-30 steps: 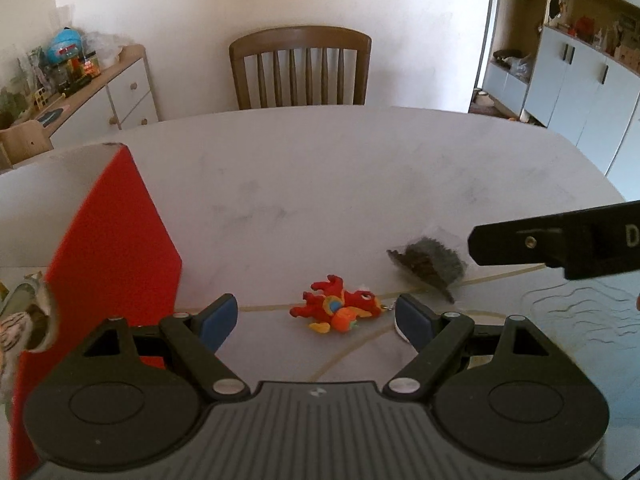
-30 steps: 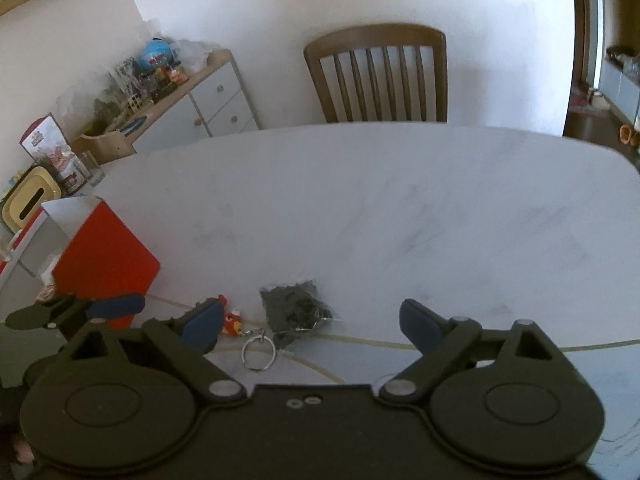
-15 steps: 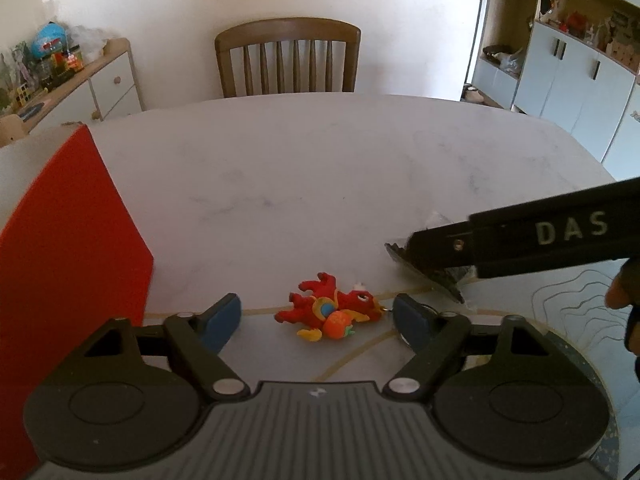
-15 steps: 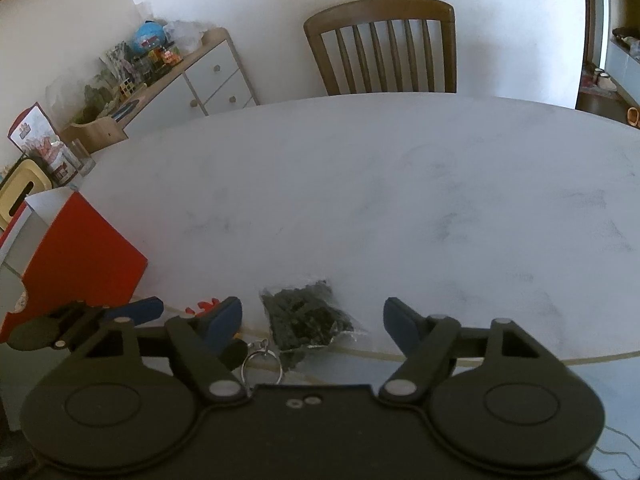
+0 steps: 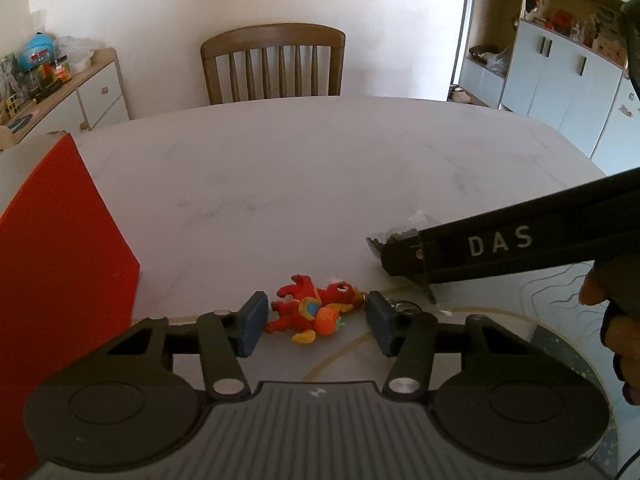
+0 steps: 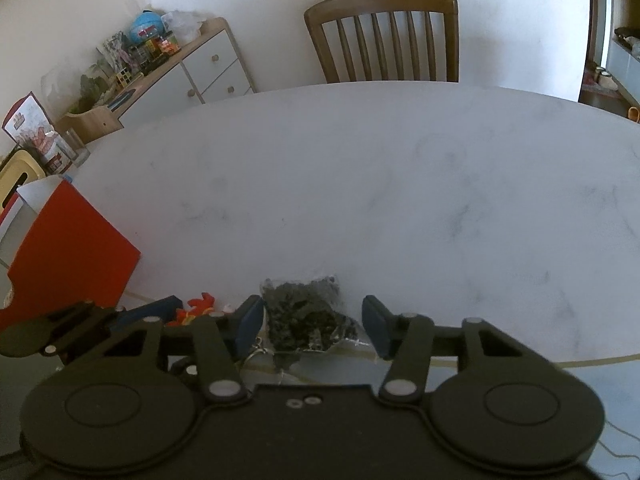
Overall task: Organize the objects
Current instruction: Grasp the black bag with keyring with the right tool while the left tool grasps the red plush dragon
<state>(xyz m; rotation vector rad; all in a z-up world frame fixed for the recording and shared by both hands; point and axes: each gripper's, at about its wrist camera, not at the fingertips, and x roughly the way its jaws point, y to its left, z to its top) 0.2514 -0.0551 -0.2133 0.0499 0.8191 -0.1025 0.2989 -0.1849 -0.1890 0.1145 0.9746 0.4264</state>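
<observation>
Now gripper (image 5: 314, 330) astride toy (image 5: 316, 310)

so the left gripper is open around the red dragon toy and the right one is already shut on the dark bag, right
Not quite. The right gripper is open, not shut: in the right wrist view its fingers stand apart on either side of the dark bag with gaps showing. The rest holds: the left gripper is open around the red dragon toy, as the left wrist view shows.
</observation>
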